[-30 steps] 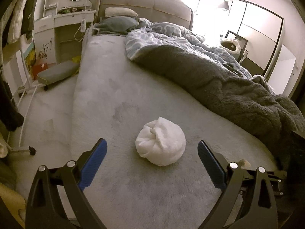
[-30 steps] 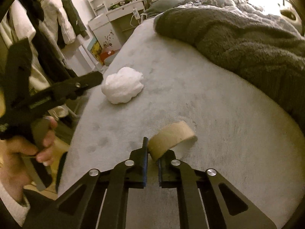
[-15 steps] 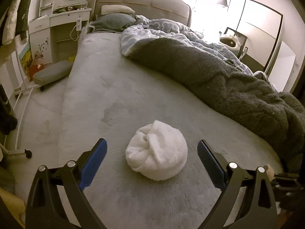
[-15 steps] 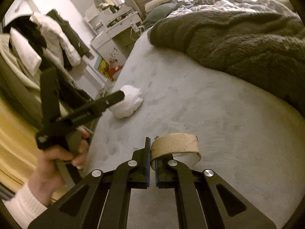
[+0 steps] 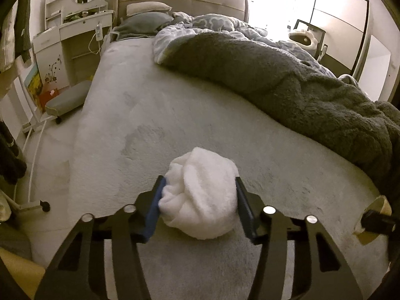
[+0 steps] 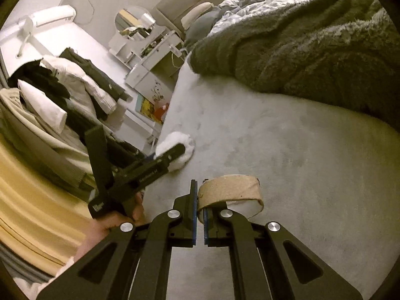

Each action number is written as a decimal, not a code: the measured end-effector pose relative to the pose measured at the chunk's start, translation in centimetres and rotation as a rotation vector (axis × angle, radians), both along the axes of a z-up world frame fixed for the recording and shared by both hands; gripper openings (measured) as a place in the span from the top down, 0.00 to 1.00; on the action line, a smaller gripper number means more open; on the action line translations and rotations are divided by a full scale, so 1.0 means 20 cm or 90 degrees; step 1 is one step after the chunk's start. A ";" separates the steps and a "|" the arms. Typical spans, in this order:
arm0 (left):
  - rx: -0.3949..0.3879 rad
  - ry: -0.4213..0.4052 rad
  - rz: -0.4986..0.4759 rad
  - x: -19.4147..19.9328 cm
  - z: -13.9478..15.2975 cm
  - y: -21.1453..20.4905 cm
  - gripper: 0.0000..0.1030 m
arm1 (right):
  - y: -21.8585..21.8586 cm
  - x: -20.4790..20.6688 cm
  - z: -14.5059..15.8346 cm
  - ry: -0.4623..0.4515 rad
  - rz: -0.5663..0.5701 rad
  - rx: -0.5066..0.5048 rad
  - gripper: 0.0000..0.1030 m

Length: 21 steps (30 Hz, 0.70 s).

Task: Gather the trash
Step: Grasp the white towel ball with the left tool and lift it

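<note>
Left wrist view: the left tool [image 5: 198,195] sits low on the bed [image 5: 140,115]. Its jaws have just been closing, and the white wad [image 5: 200,195] is between them. Both blue pads press into the wad's sides, so the tool has hold of it. The wad's bottom rests on the bed. The near part of the wad hides behind the tool's black arms. At the far right edge, a bit of the cardboard ring [image 5: 380,202] peeks in, mostly cut off by the dark rim. The bed's right side is under a dark blanket [image 5: 287,87], and what lies under it cannot be seen.

Right wrist view: the right tool [image 6: 199,195] is closed tight on the wall of the cardboard ring [image 6: 232,190]. The ring sticks out to the right of the jaws, and the pinched part is hidden between the pads. The ring looks empty inside. Further off, near the bed's left edge, the left tool [image 6: 172,155] covers much of the white wad [image 6: 180,142]. A hand [image 6: 120,215] grips that tool's handle, and part of the hand is hidden behind the black arms. Clothes [image 6: 62,87] hang in a pile at the left.
</note>
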<state>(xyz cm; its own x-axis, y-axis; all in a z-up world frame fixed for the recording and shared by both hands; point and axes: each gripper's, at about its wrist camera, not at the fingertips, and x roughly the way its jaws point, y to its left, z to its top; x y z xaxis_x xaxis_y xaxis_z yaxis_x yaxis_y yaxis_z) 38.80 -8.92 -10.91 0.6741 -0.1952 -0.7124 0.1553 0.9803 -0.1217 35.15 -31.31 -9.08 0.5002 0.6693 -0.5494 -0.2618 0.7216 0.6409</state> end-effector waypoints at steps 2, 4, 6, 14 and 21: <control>0.002 -0.008 -0.001 -0.03 0.02 0.01 0.48 | 0.01 0.00 0.03 -0.006 0.000 0.006 0.96; 0.005 -0.018 -0.003 -0.07 0.05 0.01 0.48 | 0.02 -0.01 0.05 -0.014 0.002 0.008 0.96; 0.009 -0.026 -0.003 -0.12 0.07 0.01 0.48 | 0.03 -0.02 0.08 -0.021 0.003 0.014 0.96; 0.014 -0.038 -0.006 -0.37 0.15 0.09 0.48 | 0.04 -0.09 0.12 -0.017 -0.022 0.051 0.96; 0.044 -0.043 0.011 -0.60 0.16 0.18 0.50 | 0.07 -0.19 0.13 -0.014 -0.055 0.063 0.96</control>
<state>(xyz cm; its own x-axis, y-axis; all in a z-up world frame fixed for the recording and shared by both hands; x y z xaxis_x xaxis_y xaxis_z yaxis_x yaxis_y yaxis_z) 26.80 -5.29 -7.65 0.7234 -0.1348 -0.6771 0.1436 0.9887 -0.0433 31.35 -29.83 -6.39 0.5691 0.6739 -0.4711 -0.2163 0.6754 0.7050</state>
